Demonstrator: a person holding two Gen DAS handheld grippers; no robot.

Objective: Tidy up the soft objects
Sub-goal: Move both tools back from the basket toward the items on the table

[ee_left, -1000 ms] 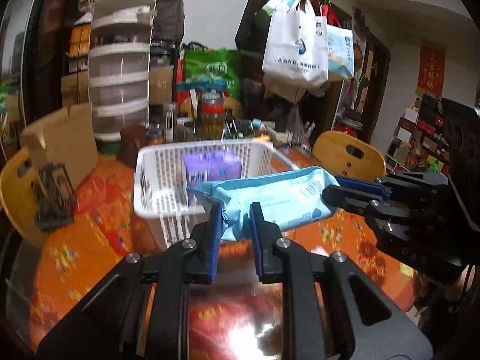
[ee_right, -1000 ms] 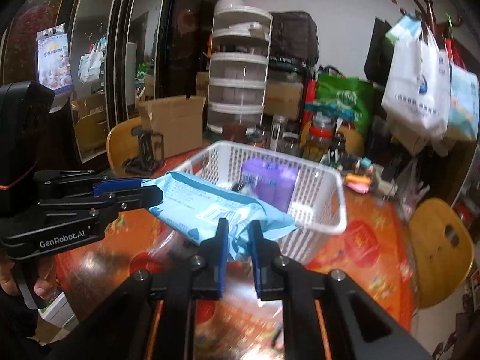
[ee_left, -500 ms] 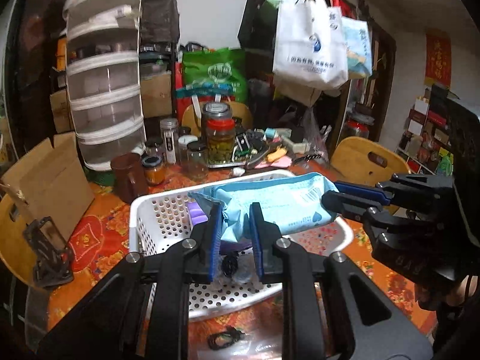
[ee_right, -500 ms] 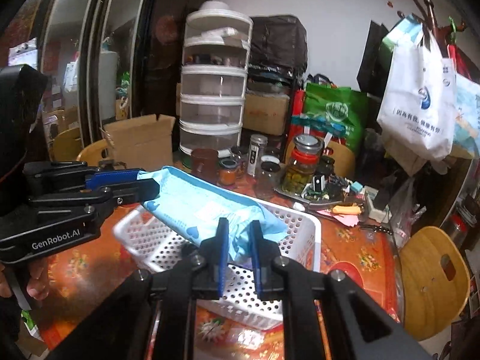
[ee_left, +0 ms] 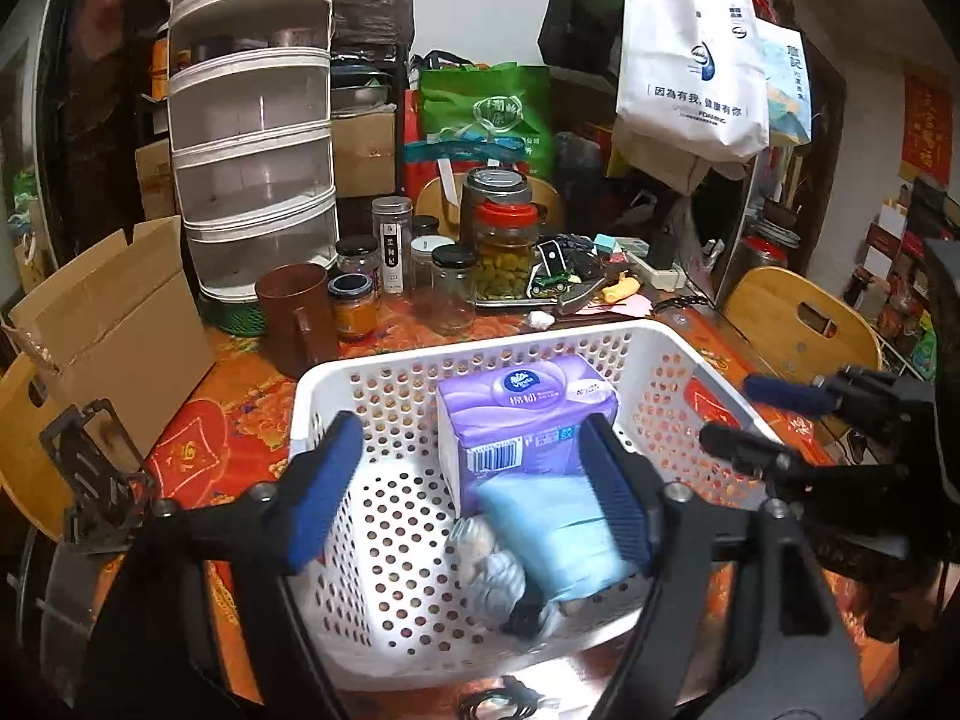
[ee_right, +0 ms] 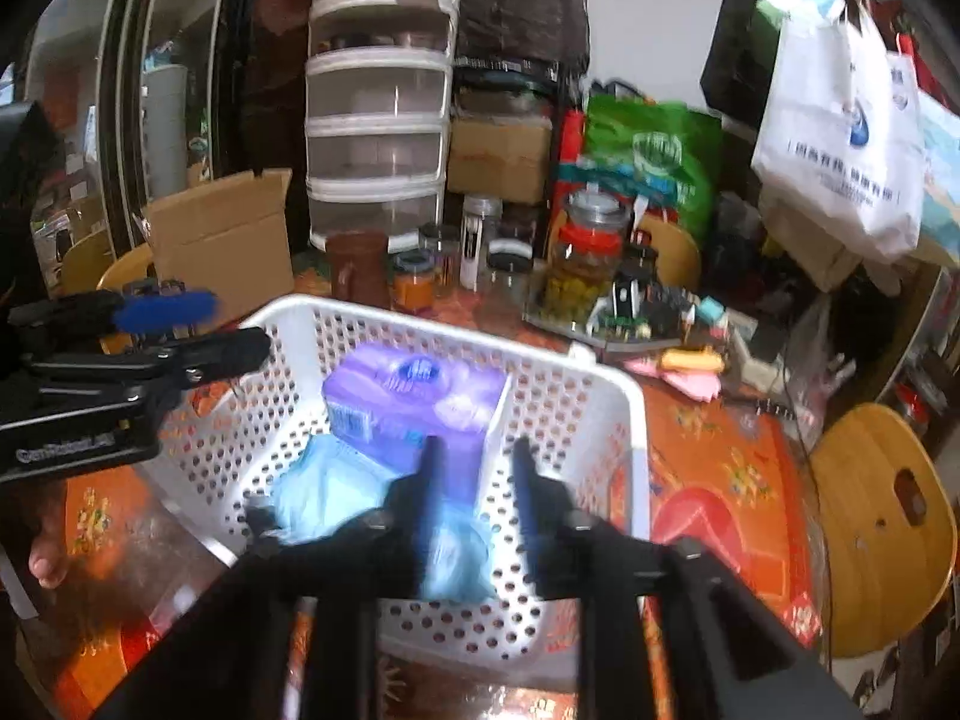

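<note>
Nearest, left gripper (ee_left: 474, 480) spread wide above the white basket (ee_left: 336, 378), blue pads parted and gripping nothing. Right gripper (ee_right: 474, 480) likewise released, its dark fingers apart over the basket's near right part, blurred. Below and between them, light blue soft pack (ee_left: 552, 534) lying loose inside the basket, tilted against the purple tissue pack (ee_left: 528, 414) just behind it. Beside the blue pack, toward the near wall, small pale and dark items, too blurred to name. Under the basket, orange patterned tablecloth (ee_left: 204, 432). Farther back, brown cup (ee_left: 297, 315), several glass jars, and a red-lidded jar (ee_left: 505, 246) of green contents. At left, open cardboard box (ee_left: 114, 324); behind it, a tall tiered white container (ee_left: 255, 144). Farthest, green bag (ee_left: 486, 114) and white tote bag (ee_left: 690, 54) hanging by the wall.
</note>
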